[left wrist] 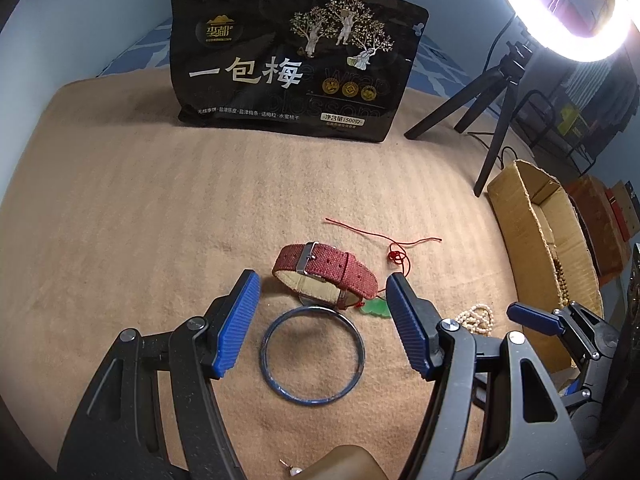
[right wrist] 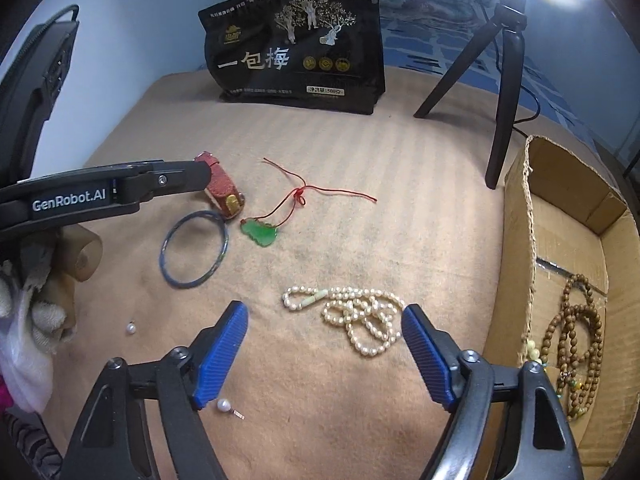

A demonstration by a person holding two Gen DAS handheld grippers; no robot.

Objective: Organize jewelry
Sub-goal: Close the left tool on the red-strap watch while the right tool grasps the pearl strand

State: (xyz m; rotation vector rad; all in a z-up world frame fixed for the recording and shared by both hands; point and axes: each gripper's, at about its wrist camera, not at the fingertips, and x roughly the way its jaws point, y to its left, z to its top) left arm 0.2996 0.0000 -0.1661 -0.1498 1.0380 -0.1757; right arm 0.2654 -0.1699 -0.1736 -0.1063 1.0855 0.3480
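Observation:
On the tan cloth lie a blue bangle [left wrist: 312,354], a red-strapped watch [left wrist: 324,270], and a green jade pendant [left wrist: 375,307] on a red cord [left wrist: 394,254]. My left gripper [left wrist: 322,280] is open just above them, the bangle between its fingers. In the right wrist view a pearl necklace [right wrist: 352,314] lies just ahead of my open, empty right gripper [right wrist: 324,312]. The bangle [right wrist: 195,249], watch [right wrist: 222,192] and pendant [right wrist: 260,233] lie farther left. A cardboard box [right wrist: 560,240] at the right holds a wooden bead necklace [right wrist: 576,328].
A black snack bag [left wrist: 292,60] stands at the back. A ring light on a black tripod [left wrist: 500,92] stands back right beside the box [left wrist: 540,240]. Loose pearl earrings [right wrist: 226,406] [right wrist: 131,328] lie near the front. A tan object [right wrist: 80,256] sits under the left gripper.

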